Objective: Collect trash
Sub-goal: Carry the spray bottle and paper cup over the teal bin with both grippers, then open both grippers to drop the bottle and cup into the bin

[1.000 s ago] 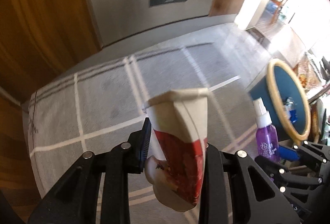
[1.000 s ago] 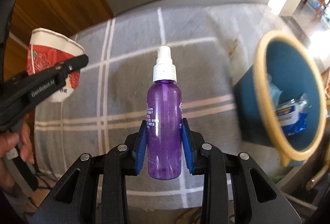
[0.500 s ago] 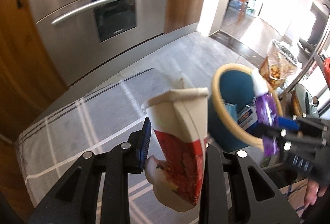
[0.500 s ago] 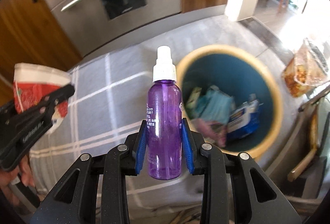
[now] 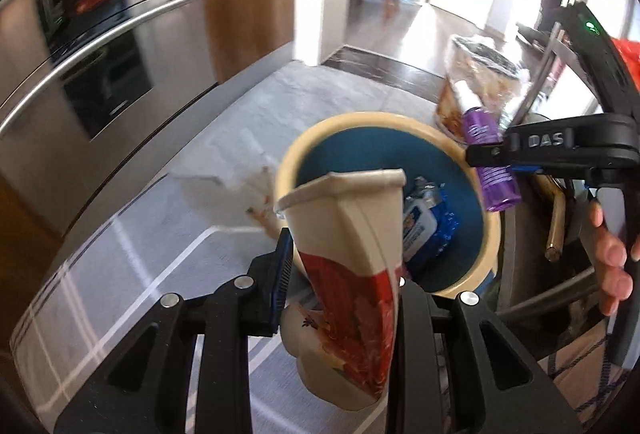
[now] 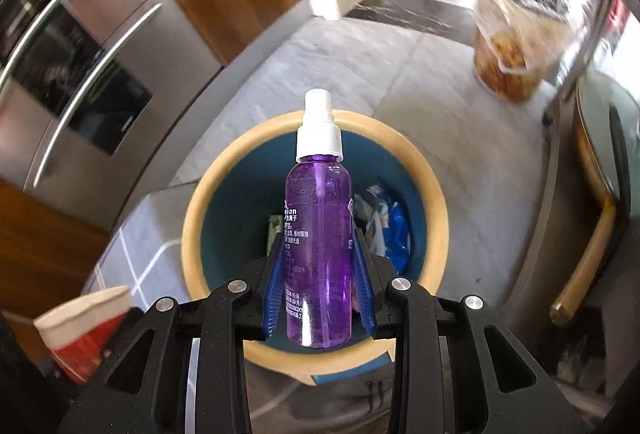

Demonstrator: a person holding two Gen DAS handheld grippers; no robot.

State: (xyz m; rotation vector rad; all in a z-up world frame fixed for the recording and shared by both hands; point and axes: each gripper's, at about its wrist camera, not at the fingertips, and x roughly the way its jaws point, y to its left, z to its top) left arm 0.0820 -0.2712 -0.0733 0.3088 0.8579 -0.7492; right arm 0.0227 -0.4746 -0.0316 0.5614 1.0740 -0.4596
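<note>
purple spray bottle (image 6: pixel 319 254) | upright, nozzle up | over blue bin (image 6: pixel 434 210)

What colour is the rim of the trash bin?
Cream-yellow rim, on a blue trash bin; the right wrist view shows it best.

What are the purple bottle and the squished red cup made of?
The purple bottle looks like clear glossy plastic: light shines through it, with a white plastic spray top. The cup looks like matte paper, since it is creased flat and has a rolled rim.
</note>
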